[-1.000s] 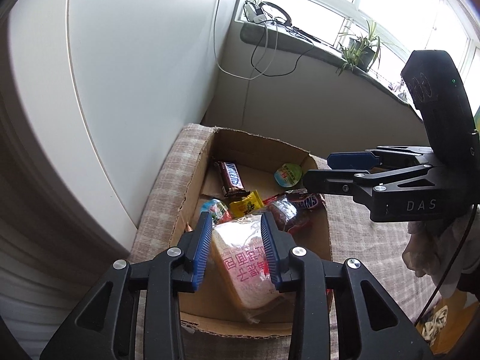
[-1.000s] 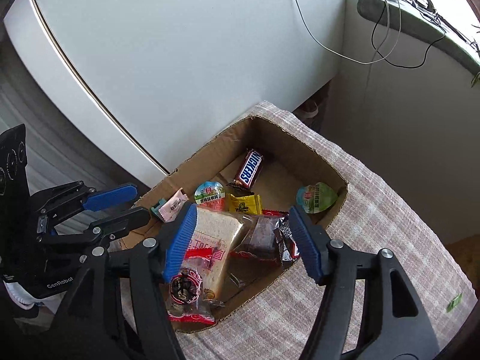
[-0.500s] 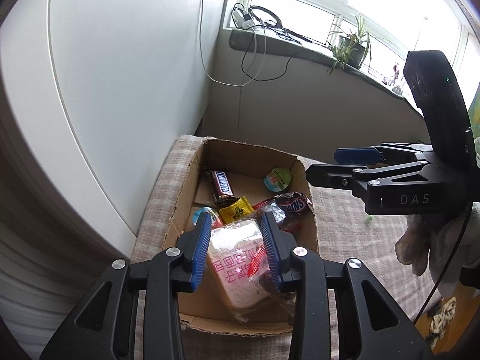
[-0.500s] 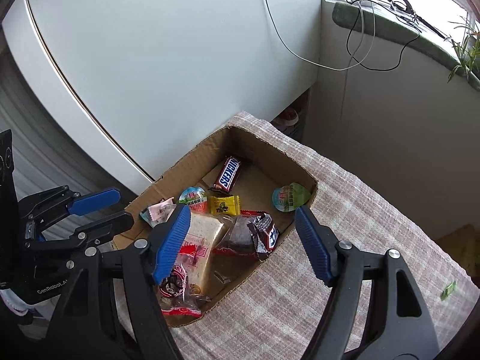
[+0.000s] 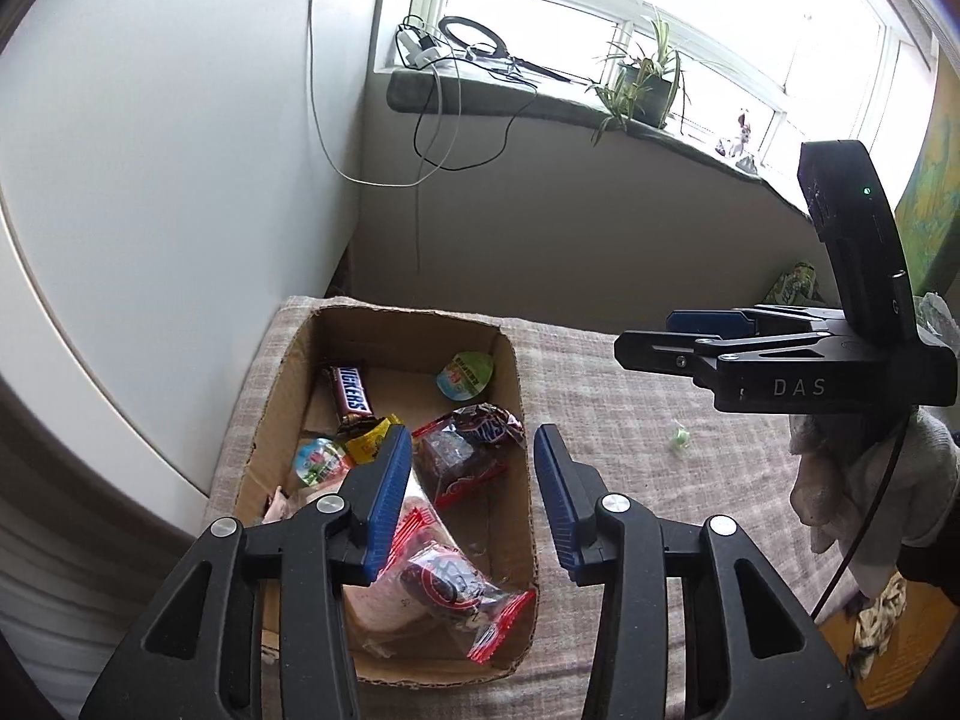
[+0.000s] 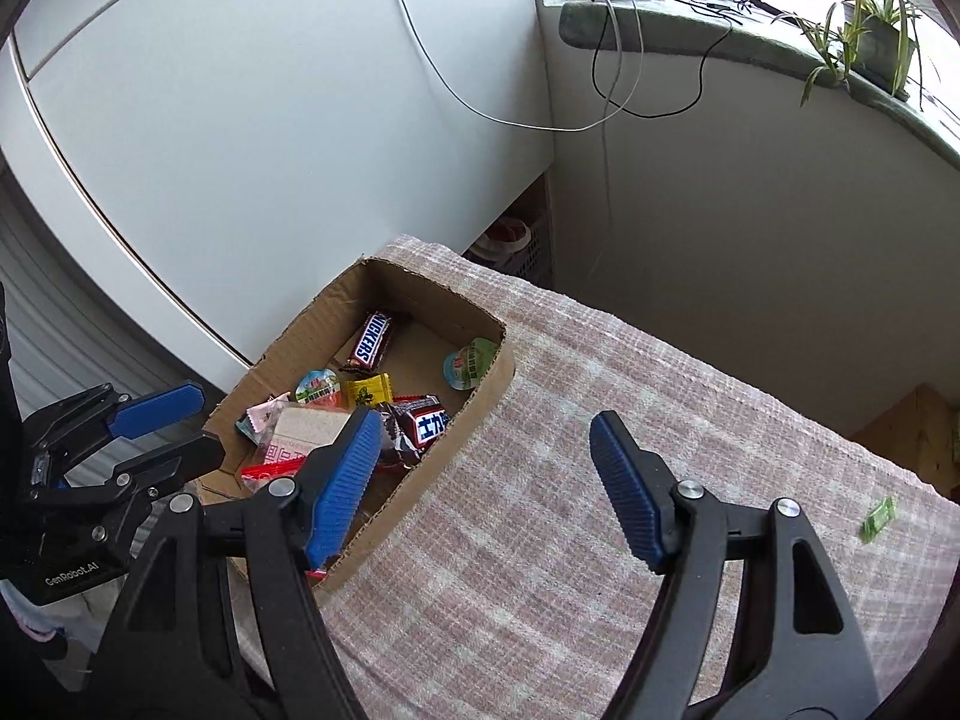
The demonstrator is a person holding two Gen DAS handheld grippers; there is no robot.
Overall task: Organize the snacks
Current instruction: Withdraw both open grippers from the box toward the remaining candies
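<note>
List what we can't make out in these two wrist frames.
- Bread pack: left wrist view, near part hidden behind the left claw.
- Cardboard box: right wrist view, near corner covered by the right claw.
- Green scrap on the tablecloth: too small to identify in either view.
- Snickers bar: first letter of the name lost in a fold, left wrist view.

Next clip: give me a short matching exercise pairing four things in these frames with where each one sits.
Things:
1. Snickers bar
2. small green wrapper
3. potted plant
4. green-lidded cup

Places:
A. alone on the checked cloth, outside the box
B. on the windowsill
C. leaning at the box's right wall
D. far end of the box, left side

Pairs: 1-D, 2-A, 3-B, 4-C
</note>
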